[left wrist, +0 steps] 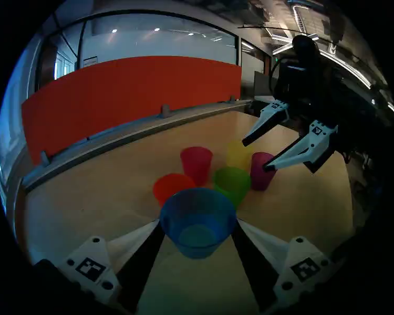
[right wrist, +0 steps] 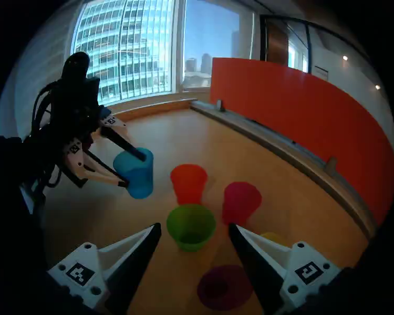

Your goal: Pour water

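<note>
A blue cup [left wrist: 197,228] sits between the fingers of my left gripper [left wrist: 197,231], which press on both of its sides. The right gripper view has the same blue cup [right wrist: 135,172] held in the left gripper [right wrist: 134,169], low over the table. Whether it holds water I cannot tell. My right gripper [right wrist: 193,227] is open, and a green cup [right wrist: 192,226] stands ahead between its fingertips. In the left gripper view, the right gripper [left wrist: 255,155] hovers open over the far side of the cup cluster, by the magenta cup [left wrist: 261,170] and the yellow cup [left wrist: 239,153].
An orange cup [right wrist: 188,182], a pink-red cup [right wrist: 241,202], a magenta cup [right wrist: 224,287] and a partly hidden yellow cup [right wrist: 273,239] stand close together on the wooden table [right wrist: 197,142]. An orange divider panel [left wrist: 134,94] lines the table's far edge.
</note>
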Demonstrator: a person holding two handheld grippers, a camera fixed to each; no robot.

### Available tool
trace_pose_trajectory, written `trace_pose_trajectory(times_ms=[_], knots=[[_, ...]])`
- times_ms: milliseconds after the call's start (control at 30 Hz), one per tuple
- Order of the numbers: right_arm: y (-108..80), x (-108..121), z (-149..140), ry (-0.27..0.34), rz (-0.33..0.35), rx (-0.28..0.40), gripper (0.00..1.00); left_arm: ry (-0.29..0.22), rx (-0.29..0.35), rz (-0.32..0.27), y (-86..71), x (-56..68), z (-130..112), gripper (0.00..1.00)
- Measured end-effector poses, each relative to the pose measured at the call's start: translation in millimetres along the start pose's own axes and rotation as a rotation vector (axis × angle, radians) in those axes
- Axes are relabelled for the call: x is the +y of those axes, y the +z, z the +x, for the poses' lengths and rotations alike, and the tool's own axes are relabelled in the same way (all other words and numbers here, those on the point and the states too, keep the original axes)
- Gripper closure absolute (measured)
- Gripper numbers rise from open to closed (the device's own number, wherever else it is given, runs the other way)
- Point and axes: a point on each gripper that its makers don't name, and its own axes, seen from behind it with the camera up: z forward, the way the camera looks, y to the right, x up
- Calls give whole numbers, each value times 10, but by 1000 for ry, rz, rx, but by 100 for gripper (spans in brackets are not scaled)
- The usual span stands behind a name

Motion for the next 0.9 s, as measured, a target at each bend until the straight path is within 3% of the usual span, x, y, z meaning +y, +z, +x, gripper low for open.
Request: trace_pose_trajectory(times_ms=[500,900], knots=[[235,-32,-172,-4,15,-120,0,-41,148,50,-215,-210,313,14],[362,-34,-243,-6,12,-175,0,-45,205,71,-344,-274,469,14]])
